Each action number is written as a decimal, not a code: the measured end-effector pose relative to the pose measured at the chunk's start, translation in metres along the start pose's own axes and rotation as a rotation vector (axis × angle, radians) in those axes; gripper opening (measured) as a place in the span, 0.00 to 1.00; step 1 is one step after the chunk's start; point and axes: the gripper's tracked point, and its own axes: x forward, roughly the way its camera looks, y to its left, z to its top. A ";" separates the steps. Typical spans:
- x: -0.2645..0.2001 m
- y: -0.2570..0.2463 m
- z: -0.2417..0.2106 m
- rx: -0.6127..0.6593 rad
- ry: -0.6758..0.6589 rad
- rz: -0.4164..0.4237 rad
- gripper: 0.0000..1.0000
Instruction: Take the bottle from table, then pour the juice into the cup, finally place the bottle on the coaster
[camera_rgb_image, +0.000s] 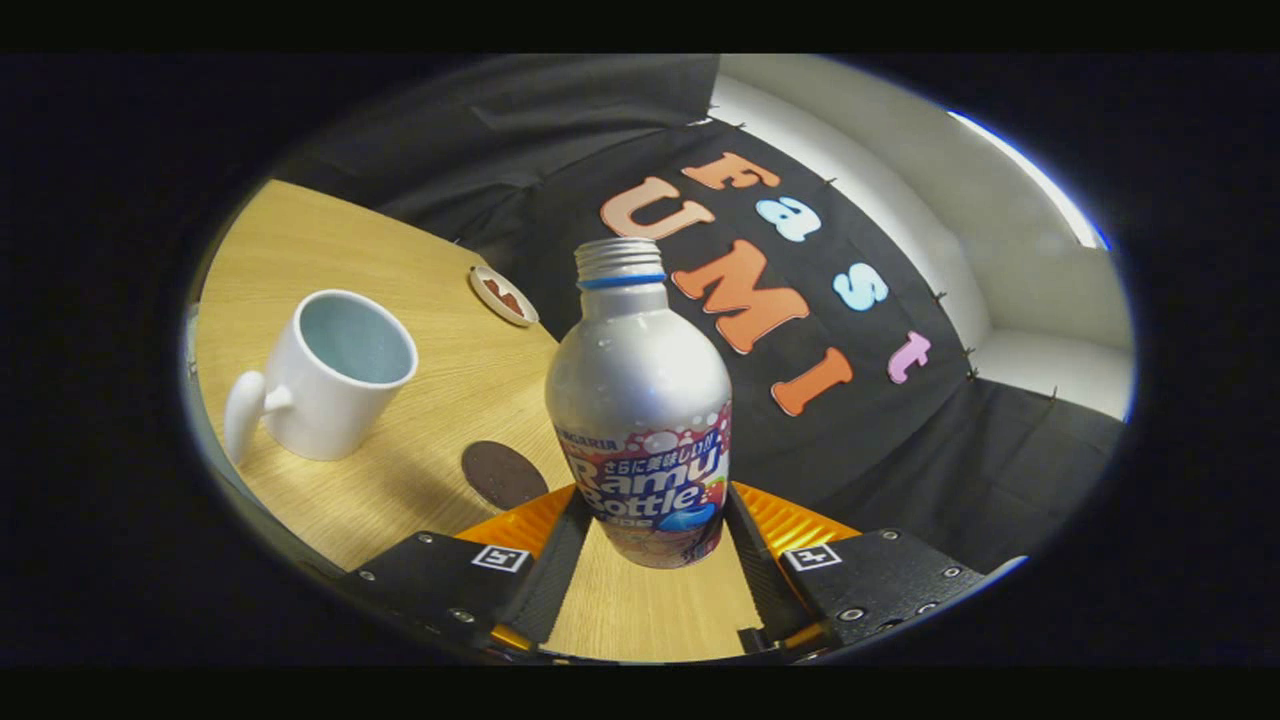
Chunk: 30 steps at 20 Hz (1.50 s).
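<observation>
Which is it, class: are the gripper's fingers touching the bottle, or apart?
Touching. In the gripper view both fingers press against the lower sides of the bottle, with no gap visible either side; the gripper is shut on it.

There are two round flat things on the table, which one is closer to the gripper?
The dark brown coaster, lying just beside the gripper that grips the bottle. The other, a small white-rimmed dish, sits far back past the cup.

Wooden table (330, 250) — cup (325, 375), coaster (503, 474), perhaps a dish (503, 295).

The tool (655, 520) bears screwed plates with square markers.
</observation>
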 end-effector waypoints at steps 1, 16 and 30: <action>-0.002 -0.001 0.002 -0.041 -0.010 -0.013 0.77; -0.007 -0.013 0.032 -0.526 -0.125 -0.150 0.77; 0.000 -0.019 0.040 -0.672 -0.149 -0.129 0.77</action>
